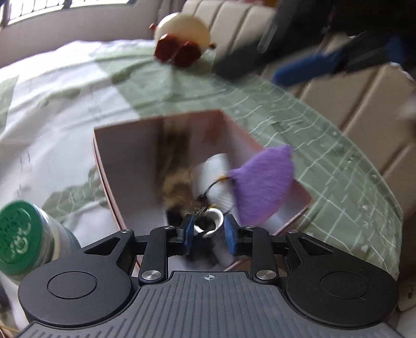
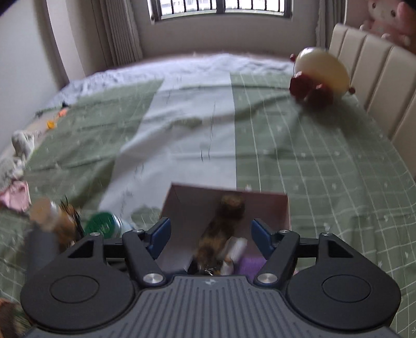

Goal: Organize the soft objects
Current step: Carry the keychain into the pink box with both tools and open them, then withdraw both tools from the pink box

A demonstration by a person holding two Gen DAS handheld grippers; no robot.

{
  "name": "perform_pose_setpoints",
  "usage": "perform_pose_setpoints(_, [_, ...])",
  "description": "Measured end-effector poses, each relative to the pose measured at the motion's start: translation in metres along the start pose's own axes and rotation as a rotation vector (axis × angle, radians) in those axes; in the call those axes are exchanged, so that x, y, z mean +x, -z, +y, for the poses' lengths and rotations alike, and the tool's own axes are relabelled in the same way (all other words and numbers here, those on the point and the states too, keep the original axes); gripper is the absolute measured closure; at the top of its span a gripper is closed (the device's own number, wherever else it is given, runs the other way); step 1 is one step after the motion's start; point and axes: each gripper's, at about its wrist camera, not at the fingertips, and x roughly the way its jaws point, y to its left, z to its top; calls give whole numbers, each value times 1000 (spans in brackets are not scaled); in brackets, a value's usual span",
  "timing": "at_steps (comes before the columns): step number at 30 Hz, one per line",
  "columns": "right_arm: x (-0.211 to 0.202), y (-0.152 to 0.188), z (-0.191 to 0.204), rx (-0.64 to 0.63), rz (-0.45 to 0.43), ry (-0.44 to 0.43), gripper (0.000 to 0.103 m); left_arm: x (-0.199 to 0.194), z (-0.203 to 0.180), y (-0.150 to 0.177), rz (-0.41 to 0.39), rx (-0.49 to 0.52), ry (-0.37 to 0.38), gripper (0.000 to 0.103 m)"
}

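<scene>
While blurred, furry toy (image 2: pixel 221 228) lies lengthwise in box (image 2: pixel 260 197).

The box (image 1: pixel 124 166) looks like matt pink card. At its four o'clock rim lies a fuzzy purple plush piece (image 1: pixel 262 182). The bedcover (image 2: pixel 312 169) is soft green cloth.

This is a bedroom in a home. A bed (image 2: pixel 197 135) fills most of the view, spread with a green and white checked cover (image 2: pixel 325 166). A padded beige headboard (image 2: pixel 377 85) runs along one side. Beyond the bed stands a barred window (image 2: pixel 221 7) with long pale curtains (image 2: pixel 117 33) beside it. A round cream and dark red stuffed toy (image 2: pixel 319 75) sits on the bed near the headboard.
</scene>
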Motion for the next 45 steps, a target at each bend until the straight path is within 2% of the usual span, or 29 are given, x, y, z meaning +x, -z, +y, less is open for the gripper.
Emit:
perform_pose_setpoints(4, [3,6,1,6,18,-17,34,-32,0,-2,-116,68,-1,74])
perform_pose_setpoints(9, [-9,11,-10,85,-7,-31,32,-69,35,0,-187,-137,49,74])
perform_pose_setpoints(12, [-16,26,-16,147,-14,-64,29,-97,52,22,-228,-186,54,74])
perform_pose_setpoints(14, [-19,36,-13,131,-13,-52,29,-114,60,41,-237,-172,12,74])
perform_pose_setpoints(17, [-22,52,1,67,4,-6,29,-143,65,74,-256,-118,-104,74])
perform_pose_setpoints(20, [-22,67,22,4,22,-4,28,-164,70,103,-272,-95,-186,74])
perform_pose_setpoints(27, [-4,100,90,-111,38,-82,27,-200,93,166,-250,-113,-310,74])
perform_pose_setpoints(32, [10,132,134,-151,-31,-140,26,-225,120,196,-259,-175,-376,74])
perform_pose_setpoints(36, [26,161,156,-124,-69,-154,25,-241,140,213,-264,-215,-418,74])
perform_pose_setpoints(40, [37,184,167,-109,-99,-133,25,-249,156,214,-291,-250,-463,74])
perform_pose_setpoints(43, [44,198,170,-133,-121,-112,23,-259,171,206,-365,-302,-489,74])
perform_pose_setpoints(45, [46,207,174,-174,-145,-96,19,-265,186,195,-414,-342,-456,74])
